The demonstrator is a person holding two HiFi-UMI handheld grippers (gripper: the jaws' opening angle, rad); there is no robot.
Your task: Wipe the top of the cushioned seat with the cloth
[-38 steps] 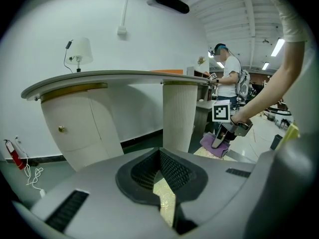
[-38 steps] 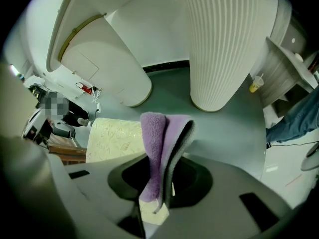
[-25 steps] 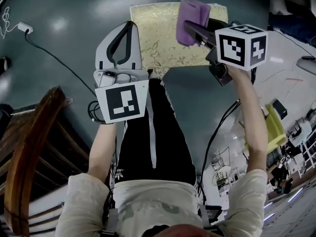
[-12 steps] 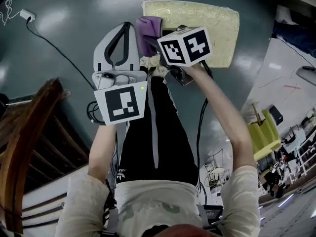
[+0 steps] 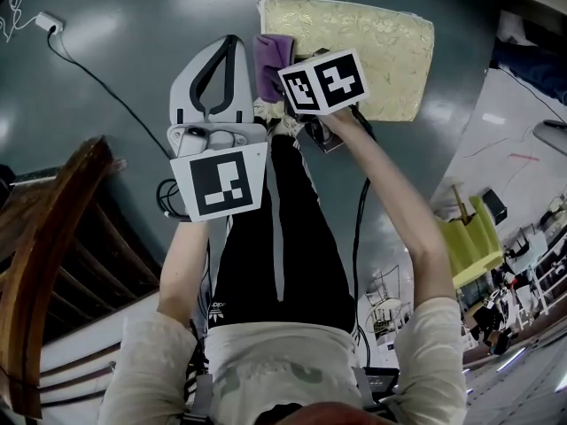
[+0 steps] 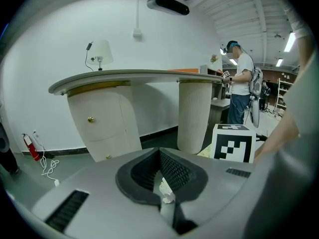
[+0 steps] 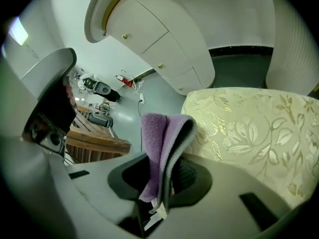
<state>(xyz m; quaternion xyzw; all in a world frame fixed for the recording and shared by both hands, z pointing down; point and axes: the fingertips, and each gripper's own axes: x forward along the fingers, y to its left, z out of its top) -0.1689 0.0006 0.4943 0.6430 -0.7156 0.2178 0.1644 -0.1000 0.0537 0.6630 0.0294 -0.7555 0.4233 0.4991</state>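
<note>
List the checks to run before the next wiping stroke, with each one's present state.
1. Cloth grip: ok. The right tongs are shut on the purple cloth, with a fold sticking out past the jaws.
2. Cloth against the seat top: cannot tell. The cloth sits at the left edge of the seat; contact is not visible.
3. Seat top free for the stroke: ok. Nothing else lies on the visible gold fabric.
4. Left tongs out of the way: ok. They are shut, empty and held left of the seat.
5. Cable on the floor: ok. It lies well left of the seat.
</note>
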